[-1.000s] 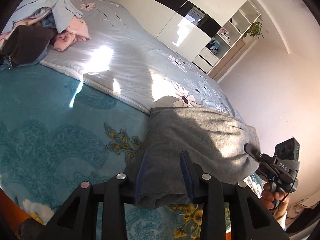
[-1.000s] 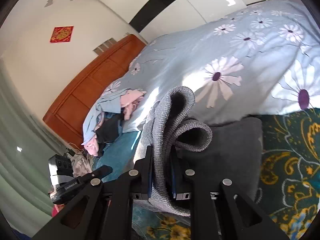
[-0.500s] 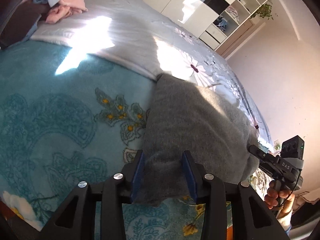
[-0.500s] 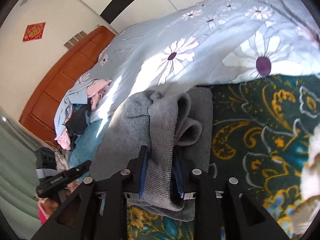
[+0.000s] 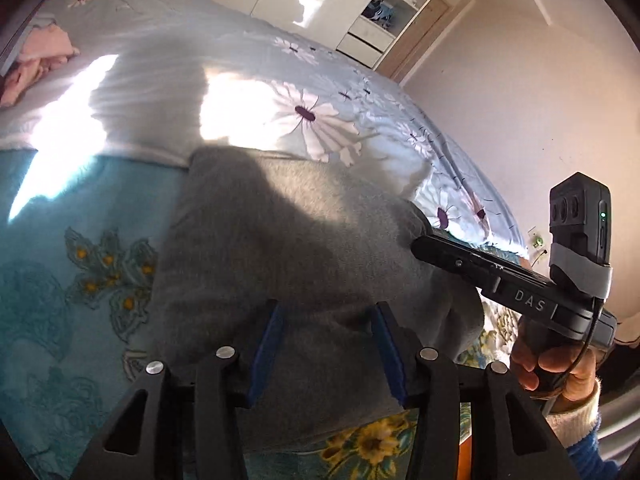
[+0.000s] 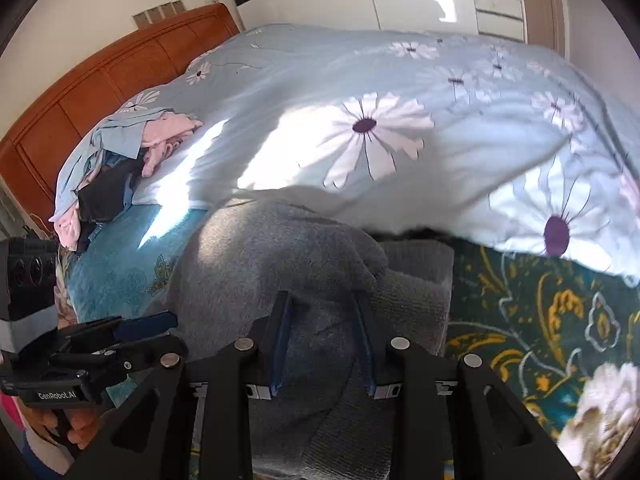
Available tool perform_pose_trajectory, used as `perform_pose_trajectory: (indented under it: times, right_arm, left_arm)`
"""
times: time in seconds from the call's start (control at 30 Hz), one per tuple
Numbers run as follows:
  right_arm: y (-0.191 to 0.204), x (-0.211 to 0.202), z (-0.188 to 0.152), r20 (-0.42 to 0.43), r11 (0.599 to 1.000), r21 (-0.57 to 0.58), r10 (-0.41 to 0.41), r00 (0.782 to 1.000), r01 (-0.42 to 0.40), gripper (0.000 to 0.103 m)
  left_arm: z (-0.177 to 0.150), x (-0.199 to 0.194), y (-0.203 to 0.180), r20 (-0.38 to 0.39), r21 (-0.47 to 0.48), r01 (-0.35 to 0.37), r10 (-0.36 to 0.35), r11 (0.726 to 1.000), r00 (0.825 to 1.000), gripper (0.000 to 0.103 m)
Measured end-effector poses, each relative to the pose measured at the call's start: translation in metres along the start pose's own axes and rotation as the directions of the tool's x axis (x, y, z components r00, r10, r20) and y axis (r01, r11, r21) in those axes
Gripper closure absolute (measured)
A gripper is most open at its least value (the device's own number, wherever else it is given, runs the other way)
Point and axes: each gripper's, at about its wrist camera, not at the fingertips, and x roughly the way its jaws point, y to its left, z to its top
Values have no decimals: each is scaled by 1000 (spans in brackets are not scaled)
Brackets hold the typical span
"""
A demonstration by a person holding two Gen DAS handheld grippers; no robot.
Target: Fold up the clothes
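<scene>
A folded grey knit garment (image 5: 280, 240) lies flat on the teal blanket (image 5: 60, 260), its far edge against the pale blue flowered quilt (image 5: 320, 128). My left gripper (image 5: 326, 308) is open at the garment's near edge, with grey cloth lying loose between its blue pads. My right gripper (image 6: 322, 296) is open too, over the garment (image 6: 260, 260) where a ribbed fold (image 6: 416, 276) shows on the right. Each gripper appears in the other's view: the right one (image 5: 416, 246) at the garment's right end, the left one (image 6: 168, 324) at its left end.
A pile of unfolded clothes (image 6: 120, 160) in pink, blue and black sits near the wooden headboard (image 6: 100, 80). The flowered quilt (image 6: 400, 100) covers the far half of the bed. A white wardrobe (image 5: 320, 0) and shelves stand beyond. A hand (image 5: 552, 368) holds the right gripper's handle.
The garment has come down from being held up and now lies flat on the bed. The right gripper's fingers have parted off the bunched fold. The left gripper's gap has widened slightly.
</scene>
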Motion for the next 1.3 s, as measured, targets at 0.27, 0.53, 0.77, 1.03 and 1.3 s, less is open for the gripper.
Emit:
perform_pose_trajectory:
  times: [0.27,0.53,0.77,1.03,1.3]
  right_arm:
    - [2,-23,-19,49,998,40,44,998,-46,72]
    - [3,-36,-46,65,999,32,37,997,-39,71]
    - [-2,-52,-59,111,996,55,65,992,-72,54]
    - [-23,-53,-62,128,983,142,96,987,-114,16]
    - [-57,-18,-63,105,916,326,211,972,-234,9]
  left_arm:
    - [-10,-41,-12,87,34,-62,59,997,994,52]
    - [-28,-28,5,20,11,-110,110,994,994,48]
    - [-28,-43,-14,80,97,-217,210,971,974,40]
    - [-17,-51,-12,125,112,-286,272,952,954,22]
    - [13,-27,37,23,-21,-195,195,981,980,19]
